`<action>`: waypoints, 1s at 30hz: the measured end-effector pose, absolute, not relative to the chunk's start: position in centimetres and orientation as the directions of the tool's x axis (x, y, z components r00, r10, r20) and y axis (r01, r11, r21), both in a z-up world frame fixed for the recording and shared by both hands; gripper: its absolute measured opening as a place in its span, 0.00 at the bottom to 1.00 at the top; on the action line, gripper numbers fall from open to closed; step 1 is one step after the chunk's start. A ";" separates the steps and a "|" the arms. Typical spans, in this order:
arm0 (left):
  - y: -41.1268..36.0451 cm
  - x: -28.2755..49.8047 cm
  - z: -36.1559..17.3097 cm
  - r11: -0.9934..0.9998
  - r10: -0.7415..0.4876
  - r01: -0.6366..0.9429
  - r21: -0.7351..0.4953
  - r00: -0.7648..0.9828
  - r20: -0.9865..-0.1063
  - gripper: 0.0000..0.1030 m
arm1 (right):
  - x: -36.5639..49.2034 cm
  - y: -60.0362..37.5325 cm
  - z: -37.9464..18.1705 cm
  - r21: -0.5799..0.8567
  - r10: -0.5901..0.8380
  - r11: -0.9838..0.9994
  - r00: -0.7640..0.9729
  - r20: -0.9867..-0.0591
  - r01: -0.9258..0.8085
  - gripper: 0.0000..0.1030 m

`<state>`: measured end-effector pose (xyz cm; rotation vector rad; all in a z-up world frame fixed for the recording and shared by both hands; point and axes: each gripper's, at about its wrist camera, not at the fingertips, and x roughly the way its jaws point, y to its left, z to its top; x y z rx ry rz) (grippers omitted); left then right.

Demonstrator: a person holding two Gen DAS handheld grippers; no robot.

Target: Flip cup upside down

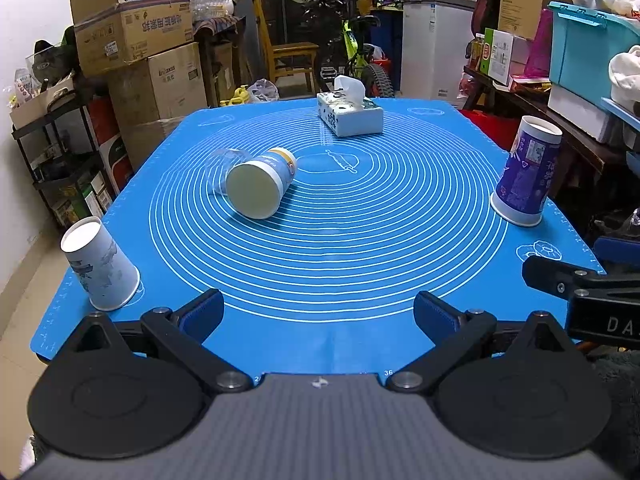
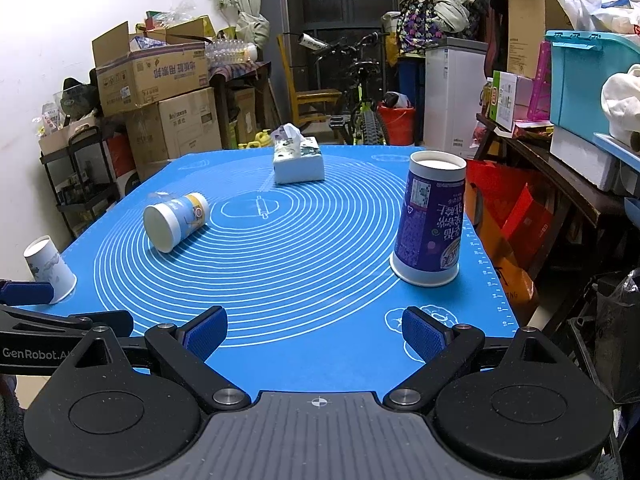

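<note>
A blue-and-yellow paper cup (image 1: 260, 182) lies on its side on the blue mat (image 1: 360, 232), its base facing me; it also shows in the right wrist view (image 2: 176, 220). A clear plastic cup (image 1: 226, 170) lies behind it. A purple cup (image 1: 524, 172) (image 2: 432, 224) stands upside down at the right. A white printed cup (image 1: 100, 264) (image 2: 50, 270) stands upside down at the left edge. My left gripper (image 1: 318, 312) is open and empty near the front edge. My right gripper (image 2: 314, 334) is open and empty, in front of the purple cup.
A tissue box (image 1: 350, 114) (image 2: 298, 160) sits at the far middle of the mat. Stacked cardboard boxes (image 1: 136, 40), a shelf rack (image 1: 60, 152), a bicycle (image 1: 352, 56) and a cluttered side table (image 1: 560, 112) surround the table.
</note>
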<state>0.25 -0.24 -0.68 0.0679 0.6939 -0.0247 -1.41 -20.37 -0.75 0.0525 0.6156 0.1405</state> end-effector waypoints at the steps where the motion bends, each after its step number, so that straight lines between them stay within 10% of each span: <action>1: -0.3 0.2 -0.7 0.997 0.000 0.047 0.057 0.769 -0.639 0.97 | -1.4 -20.4 -0.8 0.091 0.147 0.989 0.807 -0.572 -0.116 0.92; 30: -0.3 0.3 -0.7 0.997 0.004 0.048 0.064 0.768 -0.641 0.97 | -0.6 -20.2 -1.2 0.089 0.148 0.989 0.800 -0.582 -0.118 0.91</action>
